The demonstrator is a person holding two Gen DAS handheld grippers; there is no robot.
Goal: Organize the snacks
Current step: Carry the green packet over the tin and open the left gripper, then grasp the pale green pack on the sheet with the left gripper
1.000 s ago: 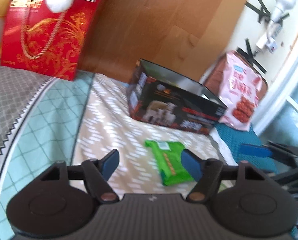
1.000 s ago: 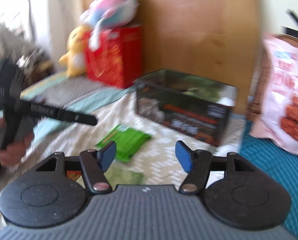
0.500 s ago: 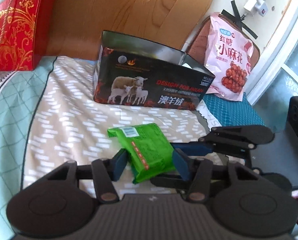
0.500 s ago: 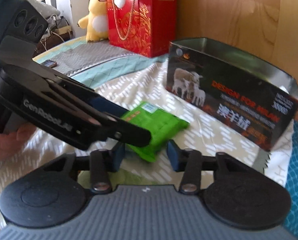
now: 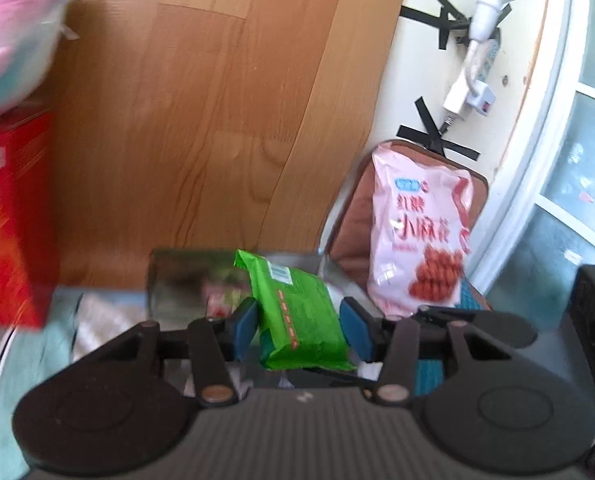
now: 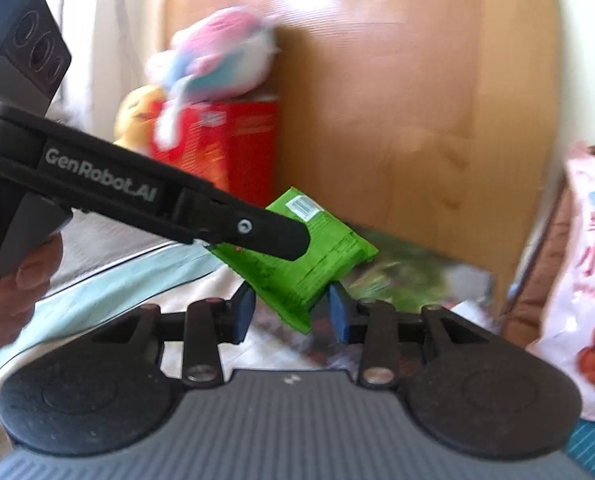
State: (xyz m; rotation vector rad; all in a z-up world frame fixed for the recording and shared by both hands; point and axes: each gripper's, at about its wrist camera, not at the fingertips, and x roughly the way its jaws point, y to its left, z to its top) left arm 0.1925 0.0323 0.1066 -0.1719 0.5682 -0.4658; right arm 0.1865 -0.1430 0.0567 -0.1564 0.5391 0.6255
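A: Lifting off the bed now. In the left wrist view the left tool (image 5: 299, 330) has just been closing, and its 2 blue pads pinch the green snack pack (image 5: 297, 312) by its sides, with the pack standing up between them.

B: Why both tools on 1 pack?

A: My guess is the soft wrapper sags, so a 2nd hold steadies it for the open box (image 5: 185, 284) right behind it. The pink snack bag (image 5: 417, 236) leans on the wall, off to the right.

B: And the right wrist view?

A: Blurry, but the right tool (image 6: 291, 312) has just been closing too and nips the pack's lower corner (image 6: 297, 264). The left tool's finger (image 6: 257, 232) crosses in front of the pack's upper half, with the pack tilted above the box (image 6: 417, 280).
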